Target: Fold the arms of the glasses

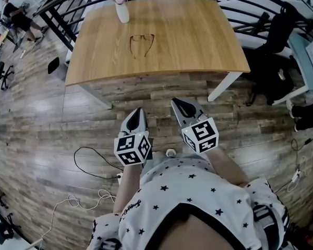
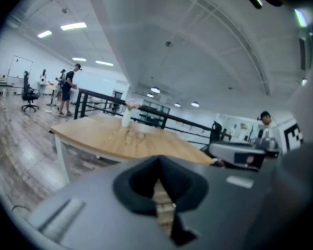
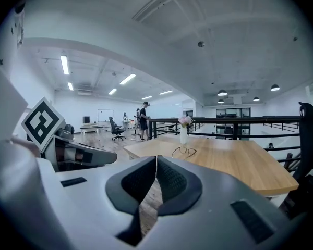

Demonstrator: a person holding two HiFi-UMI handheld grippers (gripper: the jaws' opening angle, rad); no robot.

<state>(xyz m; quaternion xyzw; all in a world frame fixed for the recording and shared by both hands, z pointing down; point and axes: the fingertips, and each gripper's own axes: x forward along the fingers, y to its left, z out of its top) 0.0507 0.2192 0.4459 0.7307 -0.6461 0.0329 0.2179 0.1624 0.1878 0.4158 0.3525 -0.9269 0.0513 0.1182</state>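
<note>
While both tools are held over the wooden floor [image 1: 52, 119], short of the tabletop [image 1: 198, 35], the glasses [image 1: 142, 43] lie untouched on that tabletop. The reference item is the white vase [image 1: 122, 9] with pink flowers, which stands near the far edge.

Glasses: positioned near the vase, on the person's side of it and slightly to its right. The lens front faces the vase. Both arms are unfolded and extend away from the vase toward the near edge. The frame rests flat on the wood, apart from the vase.

Left tool [image 1: 140, 111]: well apart from the vase, beyond the near edge of the tabletop, pointing toward it. The left gripper view shows the two dark pads pressed together at the tips with nothing between them; only floor shows through the narrow slit lower down.

Right tool [image 1: 178, 104]: just beside the left tool, on the side further from the vase, also pointing at the tabletop. The right gripper view shows its ribbed pads meeting at the tips and pinching nothing, with the glasses and vase in line beyond them.
</note>
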